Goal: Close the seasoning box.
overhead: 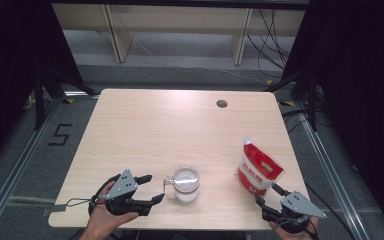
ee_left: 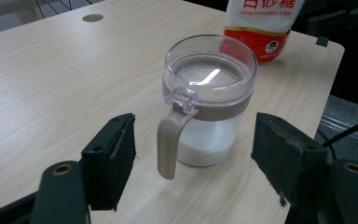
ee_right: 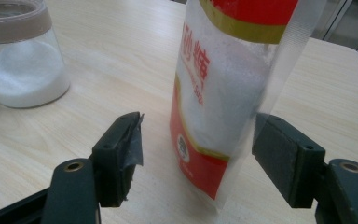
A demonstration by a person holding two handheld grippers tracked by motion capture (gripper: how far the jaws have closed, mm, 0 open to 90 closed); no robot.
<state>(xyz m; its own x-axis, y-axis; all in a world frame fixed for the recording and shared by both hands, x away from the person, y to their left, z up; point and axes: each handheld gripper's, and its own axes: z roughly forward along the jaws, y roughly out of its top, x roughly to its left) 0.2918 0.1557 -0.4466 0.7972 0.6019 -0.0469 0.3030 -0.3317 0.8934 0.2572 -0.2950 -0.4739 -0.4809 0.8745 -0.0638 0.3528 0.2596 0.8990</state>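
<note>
A clear glass jar (overhead: 186, 182) with a beige collar, a clear lid and a beige handle stands near the table's front edge, holding white sugar. My left gripper (overhead: 155, 188) lies just left of it, open. In the left gripper view the jar (ee_left: 209, 79) is right ahead of the left gripper (ee_left: 193, 140), its handle pointing between the jaws, untouched. A red and white sugar bag (overhead: 259, 167) stands upright at the front right. My right gripper (overhead: 266, 193) is open at its base. In the right gripper view the bag (ee_right: 219, 84) stands between the spread jaws of the right gripper (ee_right: 198, 135).
The light wooden table (overhead: 170, 125) has a round cable hole (overhead: 222, 104) at its far right. Dark floor, rails and cables surround it. The jar (ee_right: 21, 60) is also at the upper left of the right gripper view.
</note>
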